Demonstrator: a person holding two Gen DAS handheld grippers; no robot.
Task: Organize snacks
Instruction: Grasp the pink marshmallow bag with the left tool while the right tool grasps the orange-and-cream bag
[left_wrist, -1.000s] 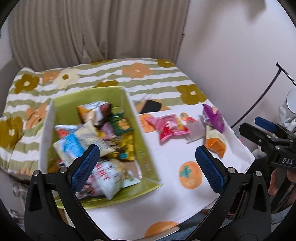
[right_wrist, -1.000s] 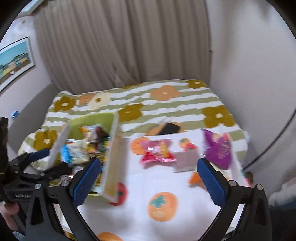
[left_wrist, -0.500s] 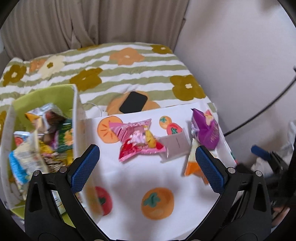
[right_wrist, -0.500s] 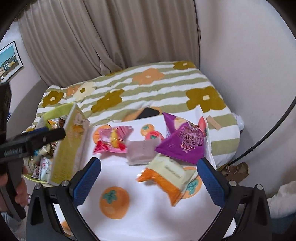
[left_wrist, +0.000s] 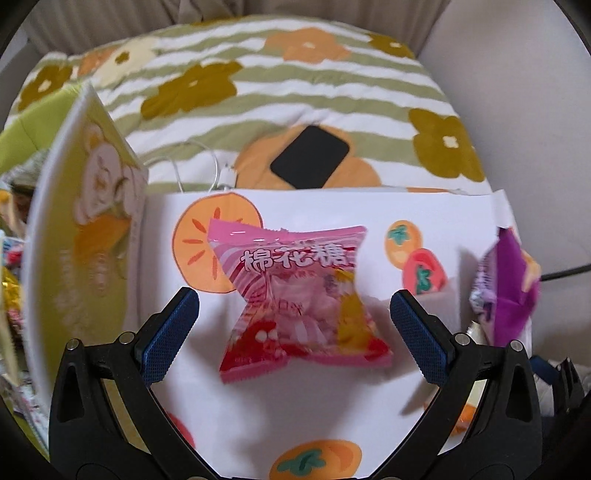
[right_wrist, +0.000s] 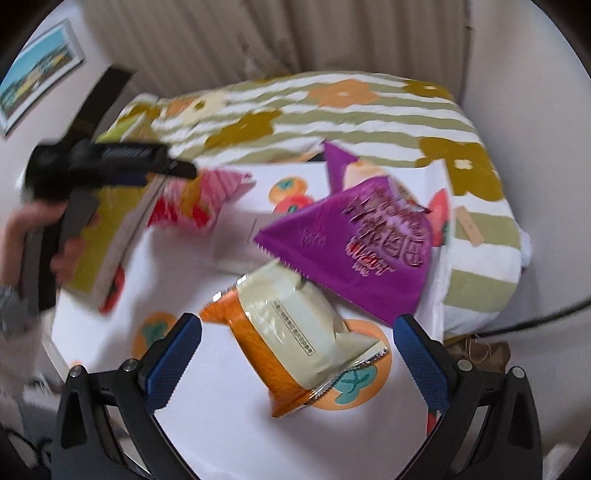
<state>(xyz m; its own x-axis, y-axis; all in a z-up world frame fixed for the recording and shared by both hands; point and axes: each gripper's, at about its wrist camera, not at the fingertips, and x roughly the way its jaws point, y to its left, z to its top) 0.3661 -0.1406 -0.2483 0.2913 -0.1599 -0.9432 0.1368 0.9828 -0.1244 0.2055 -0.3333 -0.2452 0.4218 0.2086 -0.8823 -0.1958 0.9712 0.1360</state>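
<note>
Moved: both tools have swung off the box and dropped low over the loose snacks.
Left tool: spread wide, empty, straddling the pink bag on the table (just right of the box).
Right tool: gaping, empty, over the orange pack; purple bag overlaps its far end.
Meaning: two pickups look imminent.

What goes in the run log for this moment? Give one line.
left tongs: open, around pink snack bag | right tongs: open, around orange-cream packet | nothing gripped
</note>
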